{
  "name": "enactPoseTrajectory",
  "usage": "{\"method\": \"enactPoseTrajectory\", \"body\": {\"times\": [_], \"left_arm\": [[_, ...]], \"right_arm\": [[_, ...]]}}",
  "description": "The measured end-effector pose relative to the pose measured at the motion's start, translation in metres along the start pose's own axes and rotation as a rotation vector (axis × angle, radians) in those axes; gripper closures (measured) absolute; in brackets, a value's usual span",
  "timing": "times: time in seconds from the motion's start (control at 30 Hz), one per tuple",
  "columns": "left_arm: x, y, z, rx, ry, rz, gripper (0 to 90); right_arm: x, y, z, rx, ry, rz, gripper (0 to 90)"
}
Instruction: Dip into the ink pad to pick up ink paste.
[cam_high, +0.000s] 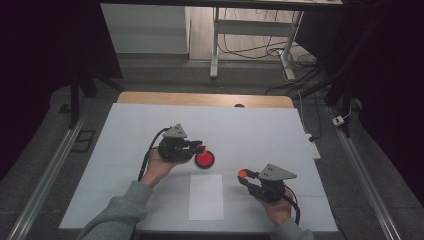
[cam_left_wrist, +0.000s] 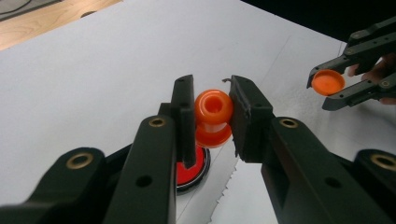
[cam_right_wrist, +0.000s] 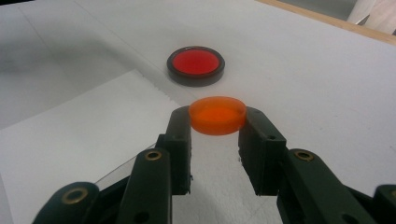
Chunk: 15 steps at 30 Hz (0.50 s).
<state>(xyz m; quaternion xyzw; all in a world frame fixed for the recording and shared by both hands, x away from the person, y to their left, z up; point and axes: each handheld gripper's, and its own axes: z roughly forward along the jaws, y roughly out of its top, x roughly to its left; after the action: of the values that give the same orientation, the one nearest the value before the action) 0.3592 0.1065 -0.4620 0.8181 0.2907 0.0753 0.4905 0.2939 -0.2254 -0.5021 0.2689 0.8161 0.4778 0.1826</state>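
High view first: we see the left gripper (cam_high: 200, 146) held over the middle of the white table (cam_high: 125, 150), its jaws pointing right, and the right gripper (cam_high: 243, 176) nearer to us and further right, jaws pointing left. Between them, just right of the left jaws, the red disc (cam_high: 204, 159) in its black rim lies flat on the table; the white sheet (cam_high: 206, 196) lies nearer, below it.

Left gripper view shows our jaws closed narrowly on the small orange bottle (cam_left_wrist: 213, 116). It sits between the pads near their tips, its open mouth facing the camera, both pads touching its sides. The red disc (cam_left_wrist: 189, 173) lies beneath and behind the left jaw.

Right gripper view shows the orange cap (cam_right_wrist: 217, 115) pinched between the two fingertips, level, with both pads against its rim. Beyond it, well apart, rests the red disc (cam_right_wrist: 195, 63); the white sheet (cam_right_wrist: 70, 144) spreads to the left.
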Motion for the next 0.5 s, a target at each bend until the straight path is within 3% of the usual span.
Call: {"method": "enactPoseTrajectory", "body": {"times": [0.5], "left_arm": [[-0.006,0.001,-0.012,-0.011,-0.034,0.016,72.1]], "right_arm": [[0.000,0.000,0.000,-0.002,0.001,0.001,64.6]]}}
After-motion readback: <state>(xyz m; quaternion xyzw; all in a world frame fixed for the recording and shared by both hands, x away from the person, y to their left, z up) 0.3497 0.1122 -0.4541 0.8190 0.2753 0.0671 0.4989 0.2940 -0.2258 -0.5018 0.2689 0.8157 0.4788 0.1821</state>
